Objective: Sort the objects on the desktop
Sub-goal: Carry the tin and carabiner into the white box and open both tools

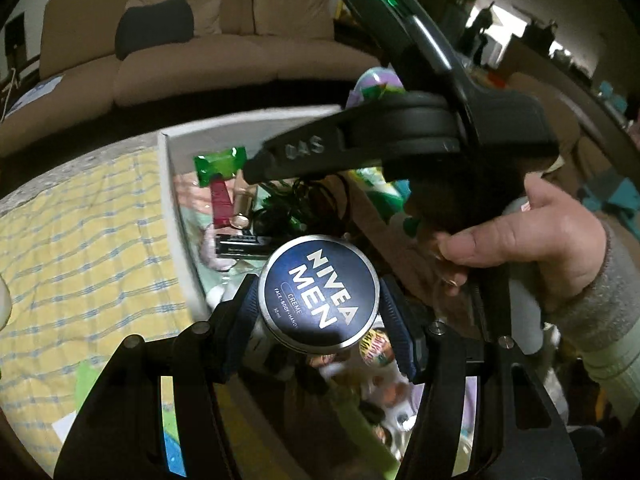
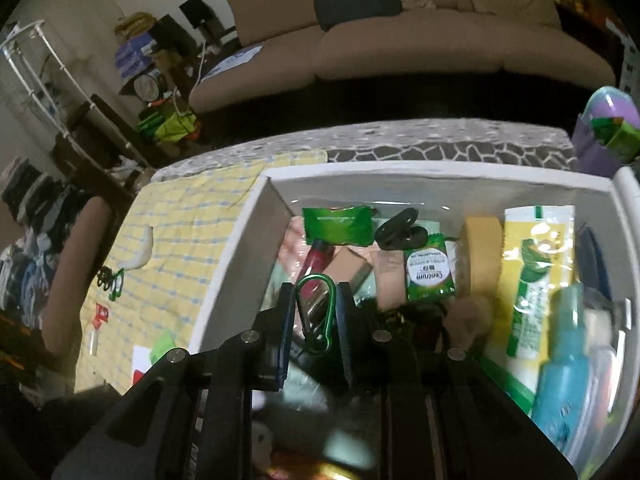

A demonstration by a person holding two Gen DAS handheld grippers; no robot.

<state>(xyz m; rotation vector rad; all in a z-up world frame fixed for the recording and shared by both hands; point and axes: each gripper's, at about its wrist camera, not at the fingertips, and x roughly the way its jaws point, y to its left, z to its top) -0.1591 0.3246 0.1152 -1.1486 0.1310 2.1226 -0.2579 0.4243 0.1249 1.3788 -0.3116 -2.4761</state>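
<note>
My left gripper [image 1: 320, 300] is shut on a round blue Nivea Men creme tin [image 1: 319, 291] and holds it above the white box [image 1: 176, 216], near the box's left wall. My right gripper [image 2: 314, 312] is shut on a green carabiner [image 2: 316, 312] and holds it over the same white box [image 2: 256, 224]. The right gripper's body also shows in the left wrist view [image 1: 400, 140], held by a hand above the box. The box holds a green packet [image 2: 338, 224], a black clip [image 2: 398, 228], a Centrum pack [image 2: 428, 272], a toothpaste carton [image 2: 536, 276] and a blue spray bottle [image 2: 564, 368].
A yellow checked cloth [image 2: 180, 232] covers the table left of the box, with another carabiner [image 2: 110, 280], a white item [image 2: 140, 252] and small bits on it. A purple and green container [image 2: 608, 128] stands at the far right. A tan sofa [image 2: 400, 32] is behind.
</note>
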